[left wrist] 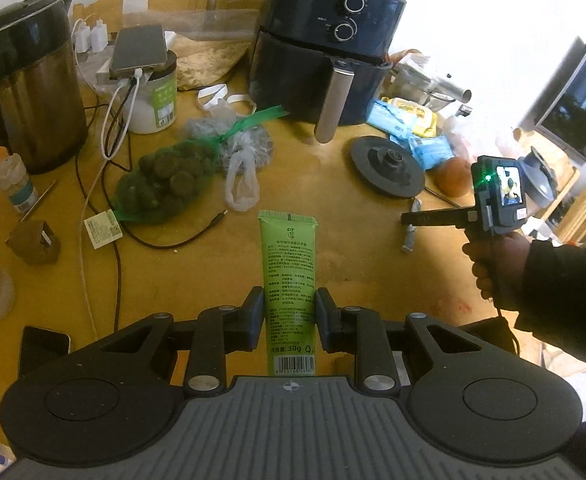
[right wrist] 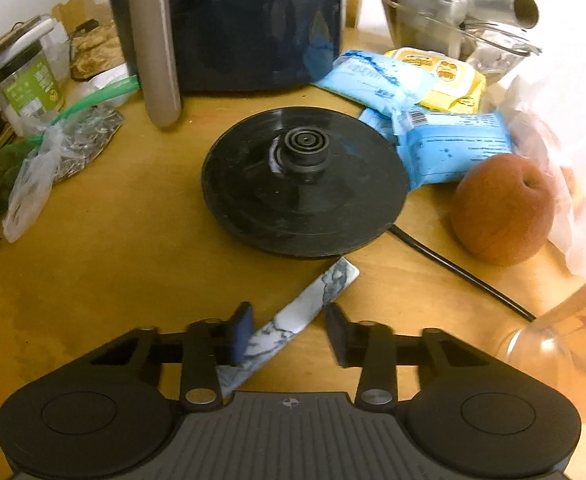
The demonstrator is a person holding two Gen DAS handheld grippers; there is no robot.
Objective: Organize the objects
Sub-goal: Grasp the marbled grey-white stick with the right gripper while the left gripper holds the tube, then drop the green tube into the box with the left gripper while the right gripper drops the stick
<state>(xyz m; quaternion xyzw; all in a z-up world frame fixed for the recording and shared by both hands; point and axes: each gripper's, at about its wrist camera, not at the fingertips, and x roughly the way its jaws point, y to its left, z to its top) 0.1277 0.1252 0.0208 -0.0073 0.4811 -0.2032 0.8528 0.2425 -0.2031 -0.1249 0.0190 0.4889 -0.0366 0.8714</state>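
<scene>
My left gripper [left wrist: 289,306] is shut on a green tube [left wrist: 289,256] and holds it upright above the wooden table [left wrist: 333,248]. My right gripper [right wrist: 289,326] is open around a flat marble-patterned bar [right wrist: 293,324] that lies slanted on the table; its left pad touches the bar, its right pad stands apart. In the left wrist view the right gripper [left wrist: 409,218] shows at the right, held by a hand, with the bar [left wrist: 411,236] under it.
A black kettle base [right wrist: 305,184] lies just beyond the bar, its cord [right wrist: 465,272] trailing right. A dark air fryer [left wrist: 325,40], blue and yellow packets [right wrist: 425,100], a brown fruit [right wrist: 501,208], a kettle [left wrist: 29,80], a green net bag [left wrist: 161,176] and cables crowd the table.
</scene>
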